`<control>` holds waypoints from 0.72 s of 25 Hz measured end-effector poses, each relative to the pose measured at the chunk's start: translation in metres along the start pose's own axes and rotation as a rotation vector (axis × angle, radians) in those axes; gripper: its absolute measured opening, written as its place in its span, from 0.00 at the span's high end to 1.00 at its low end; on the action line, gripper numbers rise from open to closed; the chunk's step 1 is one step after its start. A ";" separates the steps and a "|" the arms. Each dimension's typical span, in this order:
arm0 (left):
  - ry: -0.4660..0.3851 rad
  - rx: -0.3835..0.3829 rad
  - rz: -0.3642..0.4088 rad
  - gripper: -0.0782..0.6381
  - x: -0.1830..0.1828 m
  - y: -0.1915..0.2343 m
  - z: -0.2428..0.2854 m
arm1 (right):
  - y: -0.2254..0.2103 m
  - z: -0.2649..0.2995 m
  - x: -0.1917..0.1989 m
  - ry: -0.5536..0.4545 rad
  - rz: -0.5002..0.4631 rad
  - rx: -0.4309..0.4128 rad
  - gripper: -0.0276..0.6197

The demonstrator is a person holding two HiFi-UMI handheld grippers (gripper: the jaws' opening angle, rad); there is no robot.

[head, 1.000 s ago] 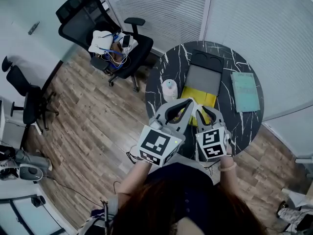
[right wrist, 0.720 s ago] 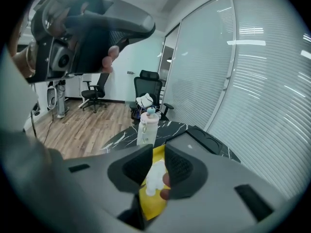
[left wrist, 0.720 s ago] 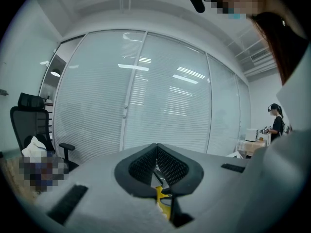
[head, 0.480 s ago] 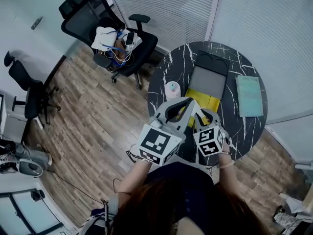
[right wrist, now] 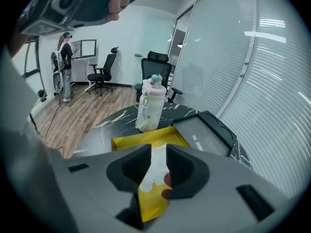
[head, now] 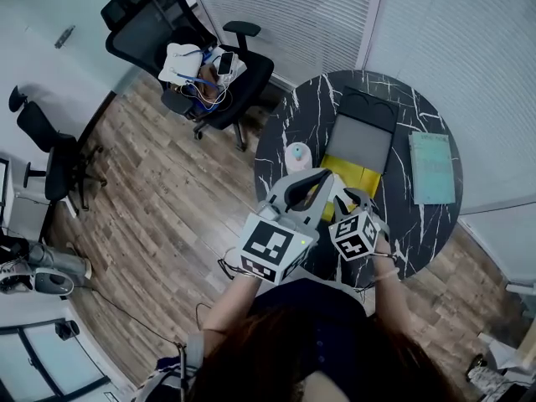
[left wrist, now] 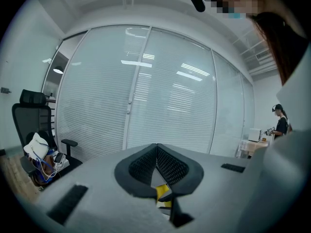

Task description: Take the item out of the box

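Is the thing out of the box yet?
Almost. The box already has its lid open. The right gripper is shut on a yellow and white packet, seemingly at the box's near edge. The left gripper is shut, holding nothing. Left to do: carry the packet clear and put it on the table.

This is an office. A black high-backed swivel chair point(head: 180, 48) on castors stands at eleven o'clock from the round black marble-look table point(head: 280, 136), with a second swivel chair point(head: 46, 153) at nine o'clock. Glass partition walls with slatted blinds point(head: 293, 11) close off the twelve o'clock side above wood-look flooring point(head: 159, 199). In the right gripper view, monitors point(right wrist: 82, 47) sit on a far desk at ten o'clock.
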State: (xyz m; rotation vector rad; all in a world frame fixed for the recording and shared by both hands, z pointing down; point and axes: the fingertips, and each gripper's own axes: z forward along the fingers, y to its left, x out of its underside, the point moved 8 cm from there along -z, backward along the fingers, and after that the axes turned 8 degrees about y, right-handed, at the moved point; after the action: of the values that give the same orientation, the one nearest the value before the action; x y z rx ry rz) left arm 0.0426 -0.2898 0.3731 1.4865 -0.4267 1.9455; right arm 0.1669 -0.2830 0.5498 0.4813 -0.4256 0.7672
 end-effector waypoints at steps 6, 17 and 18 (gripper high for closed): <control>0.010 -0.012 -0.007 0.85 0.001 0.006 0.003 | 0.000 0.021 0.005 0.032 -0.011 -0.018 0.81; 0.035 -0.014 -0.007 0.85 0.003 0.011 0.009 | -0.001 0.053 0.016 0.104 0.012 -0.050 0.81; 0.038 -0.015 -0.010 0.85 0.003 0.011 0.009 | -0.001 0.055 0.017 0.111 0.015 -0.053 0.81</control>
State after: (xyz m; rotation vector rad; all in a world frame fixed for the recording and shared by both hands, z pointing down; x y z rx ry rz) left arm 0.0417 -0.3022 0.3805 1.4379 -0.4153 1.9555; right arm 0.1682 -0.3050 0.6033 0.3849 -0.3455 0.7910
